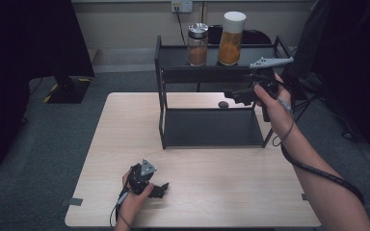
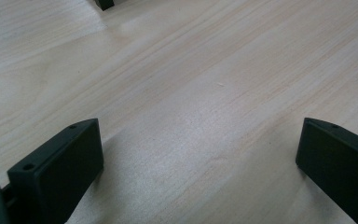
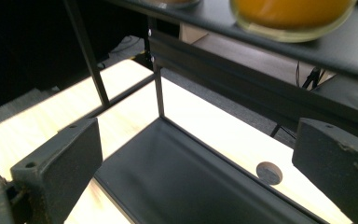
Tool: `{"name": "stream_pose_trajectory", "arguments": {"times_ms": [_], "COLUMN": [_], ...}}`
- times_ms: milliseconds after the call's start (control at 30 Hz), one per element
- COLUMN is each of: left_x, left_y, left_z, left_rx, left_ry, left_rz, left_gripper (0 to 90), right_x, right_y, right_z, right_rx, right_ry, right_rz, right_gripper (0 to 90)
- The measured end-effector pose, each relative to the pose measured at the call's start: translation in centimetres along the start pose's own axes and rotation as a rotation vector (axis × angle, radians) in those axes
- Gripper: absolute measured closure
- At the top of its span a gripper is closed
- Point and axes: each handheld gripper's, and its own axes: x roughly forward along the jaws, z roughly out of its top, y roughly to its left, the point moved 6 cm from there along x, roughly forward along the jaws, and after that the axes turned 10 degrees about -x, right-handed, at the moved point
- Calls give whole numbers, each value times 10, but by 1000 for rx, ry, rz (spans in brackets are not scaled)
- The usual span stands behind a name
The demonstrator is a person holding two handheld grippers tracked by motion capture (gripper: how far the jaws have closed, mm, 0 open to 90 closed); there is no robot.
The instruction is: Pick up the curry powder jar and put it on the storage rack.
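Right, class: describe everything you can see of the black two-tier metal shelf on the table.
The black two-tier metal shelf stands upright at the far side of the pale wooden table. Thin posts join a bare lower tray to a rimmed upper tray, which carries two spice jars. The open right tongs hover at its right end, not touching.

No legible text or labels

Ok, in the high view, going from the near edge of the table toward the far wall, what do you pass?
Left gripper low over the table → the rack's lower shelf → right gripper → silver-lidded spice jar and white-lidded jar on the rack's top shelf → wall socket.
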Motion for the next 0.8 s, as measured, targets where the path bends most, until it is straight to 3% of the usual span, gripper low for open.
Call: {"name": "stream_pose_trajectory", "arguments": {"times_ms": [800], "left_x": [0], "left_y": [0], "left_z": [0], "left_rx": [3], "left_ry": [2], "left_rz": [0], "left_gripper": [0], "right_x": [17], "right_y": [15], "right_z": [-40], "right_rx": [-6], "right_ry": [25], "right_rz": [65], "right_gripper": [14]}}
